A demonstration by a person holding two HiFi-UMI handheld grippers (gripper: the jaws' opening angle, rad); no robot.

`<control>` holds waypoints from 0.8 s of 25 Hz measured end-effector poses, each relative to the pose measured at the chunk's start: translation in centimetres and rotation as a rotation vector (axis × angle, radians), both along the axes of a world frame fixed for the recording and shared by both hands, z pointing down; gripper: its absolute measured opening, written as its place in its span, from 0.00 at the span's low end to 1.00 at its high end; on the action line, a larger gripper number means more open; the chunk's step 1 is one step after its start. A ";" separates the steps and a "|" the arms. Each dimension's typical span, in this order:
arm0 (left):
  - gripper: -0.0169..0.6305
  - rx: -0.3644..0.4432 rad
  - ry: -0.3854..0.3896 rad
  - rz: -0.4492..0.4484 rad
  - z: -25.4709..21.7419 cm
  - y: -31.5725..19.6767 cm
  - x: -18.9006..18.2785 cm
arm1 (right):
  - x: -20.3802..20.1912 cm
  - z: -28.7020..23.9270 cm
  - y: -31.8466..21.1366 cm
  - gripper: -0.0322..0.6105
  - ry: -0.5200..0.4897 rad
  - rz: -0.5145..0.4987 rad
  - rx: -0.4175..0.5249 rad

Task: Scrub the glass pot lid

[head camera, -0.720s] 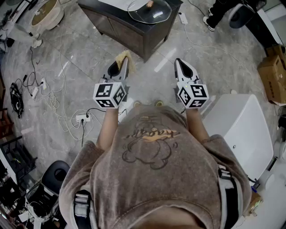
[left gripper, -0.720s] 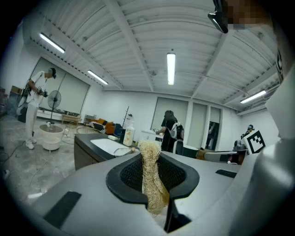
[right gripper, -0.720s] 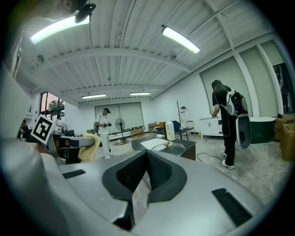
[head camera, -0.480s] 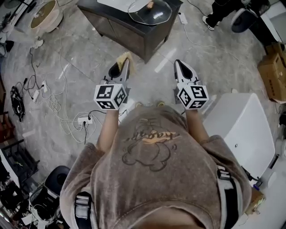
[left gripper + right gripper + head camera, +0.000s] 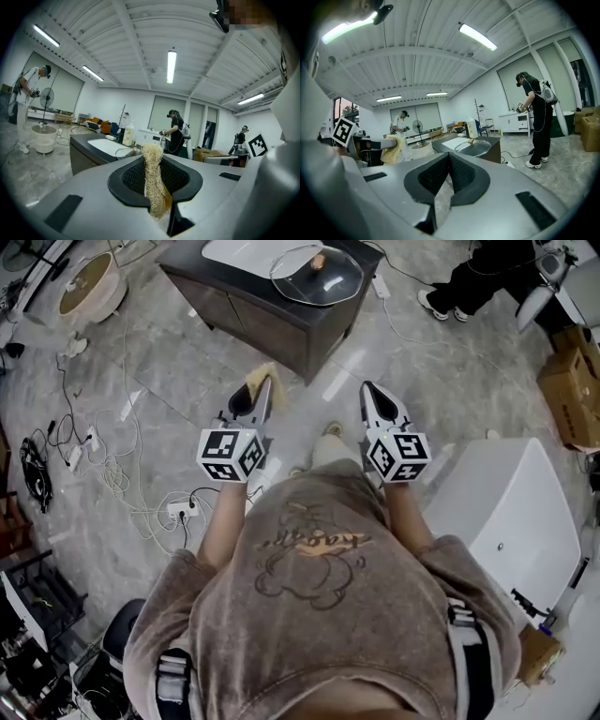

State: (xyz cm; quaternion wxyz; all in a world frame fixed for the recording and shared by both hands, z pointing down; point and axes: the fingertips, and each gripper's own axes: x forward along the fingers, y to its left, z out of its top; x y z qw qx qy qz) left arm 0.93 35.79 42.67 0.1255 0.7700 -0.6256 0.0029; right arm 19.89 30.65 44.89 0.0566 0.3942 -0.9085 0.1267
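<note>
Short of the counter [image 5: 246, 307] bearing the glass pot lid [image 5: 316, 274], a scrubber [image 5: 153, 180], perhaps loofah, is being clamped in the left gripper [image 5: 262, 386] for scrubbing, the right gripper [image 5: 372, 396] being held closed, empty.

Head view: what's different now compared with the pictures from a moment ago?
The person has stepped toward the dark cabinet: the round glass pot lid on it now shows whole, and a foot has come forward between the grippers. Unchanged: left gripper shut on the straw-coloured fibre scrubber, right gripper shut and empty, both held out ahead.
</note>
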 end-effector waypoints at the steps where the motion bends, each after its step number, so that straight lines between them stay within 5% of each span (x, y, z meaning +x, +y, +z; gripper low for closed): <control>1: 0.14 0.000 -0.001 0.004 0.1 -0.4 -0.3 | -0.3 0.1 -0.3 0.05 0.001 0.002 0.001; 20: 0.14 0.011 0.014 -0.034 0.6 -18.7 -7.3 | -7.7 0.5 -18.7 0.05 0.030 -0.041 0.003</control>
